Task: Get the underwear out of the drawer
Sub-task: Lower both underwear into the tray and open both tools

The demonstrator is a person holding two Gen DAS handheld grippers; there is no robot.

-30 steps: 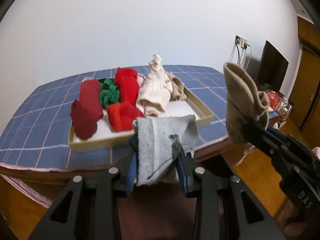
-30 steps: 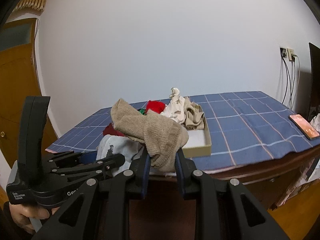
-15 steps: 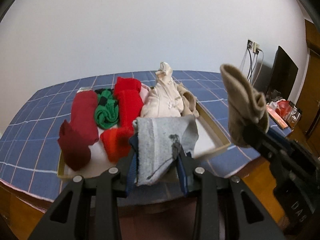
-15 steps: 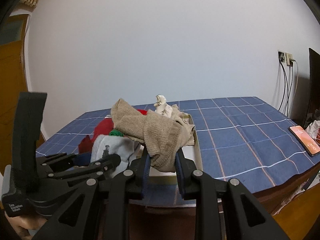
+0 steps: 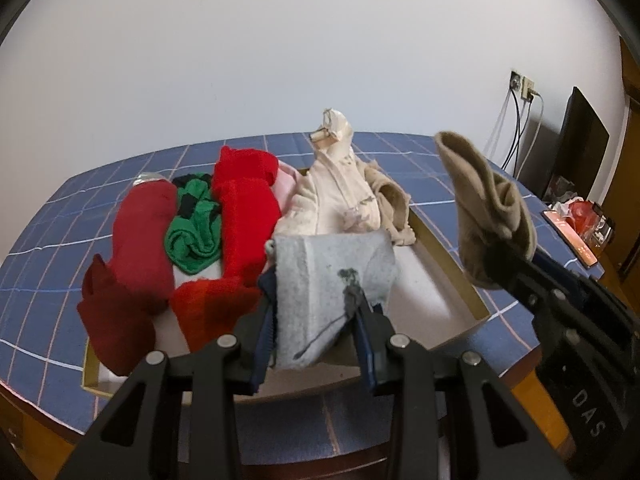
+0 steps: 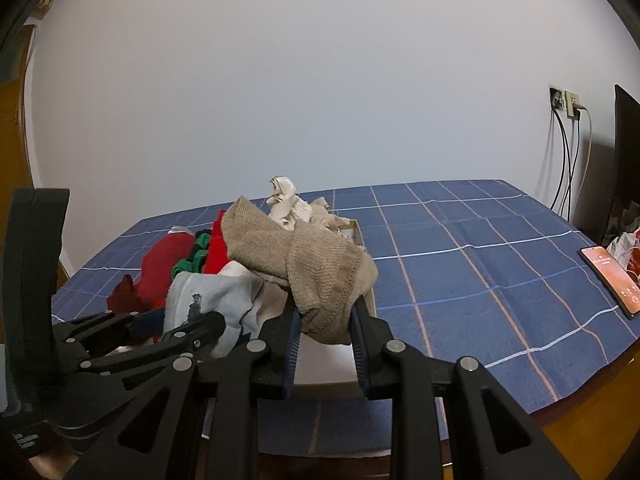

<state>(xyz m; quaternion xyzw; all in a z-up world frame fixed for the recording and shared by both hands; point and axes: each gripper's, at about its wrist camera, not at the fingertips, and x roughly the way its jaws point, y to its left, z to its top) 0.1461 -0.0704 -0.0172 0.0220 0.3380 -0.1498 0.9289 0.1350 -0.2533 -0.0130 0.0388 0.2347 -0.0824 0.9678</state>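
— Both tongs are loaded, then?

— Yes. Left tongs [image 5: 316, 312] are clamped on the grey garment [image 5: 332, 280], right tongs [image 6: 324, 332] pinch the beige knit piece [image 6: 316, 268]. I hold each one up clear of the drawer [image 5: 452, 280], which sits on the checked tabletop [image 6: 480, 248], so the cloth hangs free instead of dragging on what's left inside.

— And what is left?

— A dark red piece [image 5: 136, 240], a green one [image 5: 196, 228], a bright red one [image 5: 244, 216] and a cream bundle [image 5: 340, 196], all lying in the drawer (packed toward its far and left parts, I'd judge).

— Which camera tells you more?

— My left view looks down into the drawer and shows its bare white floor near the front right. It also catches the beige piece [image 5: 484, 208] from the side. My right view hides most of that behind its own cloth, but shows the wide spread of tabletop to the right and a phone [image 6: 612, 276] at its edge.
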